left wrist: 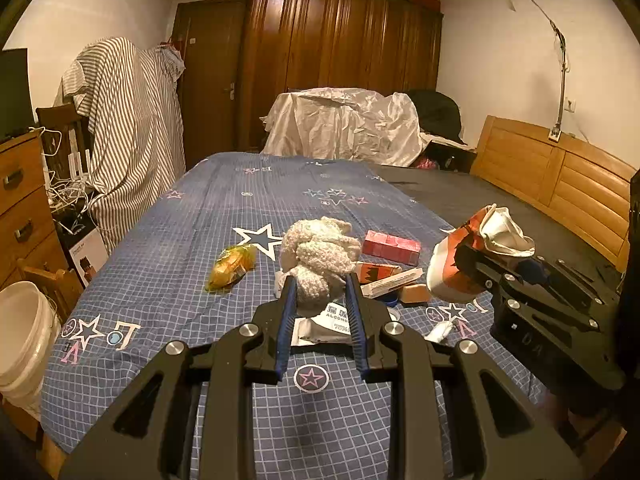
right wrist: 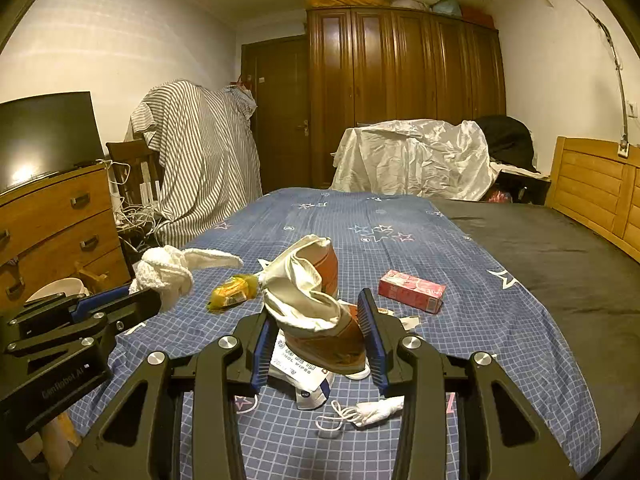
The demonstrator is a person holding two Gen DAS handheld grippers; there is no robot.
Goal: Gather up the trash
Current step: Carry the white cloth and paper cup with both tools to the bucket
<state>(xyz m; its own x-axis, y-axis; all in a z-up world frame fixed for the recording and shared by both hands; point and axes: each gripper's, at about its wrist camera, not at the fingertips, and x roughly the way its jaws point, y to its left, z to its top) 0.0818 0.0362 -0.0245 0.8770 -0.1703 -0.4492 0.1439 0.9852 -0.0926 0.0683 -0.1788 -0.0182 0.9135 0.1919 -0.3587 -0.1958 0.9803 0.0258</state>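
A white bucket [left wrist: 24, 328] stands on the floor left of the bed [left wrist: 180, 280]; its contents cannot be made out. A yellow wrapper [left wrist: 232, 266] lies on the bedsheet. The left tool [left wrist: 320, 292] pinches a woolly white cloth [left wrist: 320, 256], lifted above the wipes packet [left wrist: 336, 318]. The right tool [right wrist: 316, 320] clamps a crumpled orange-and-white paper bag [right wrist: 316, 304]. A pink box [right wrist: 412, 291] lies beyond, on the sheet.

Black linkage frames, silver screws, blue-padded jaws
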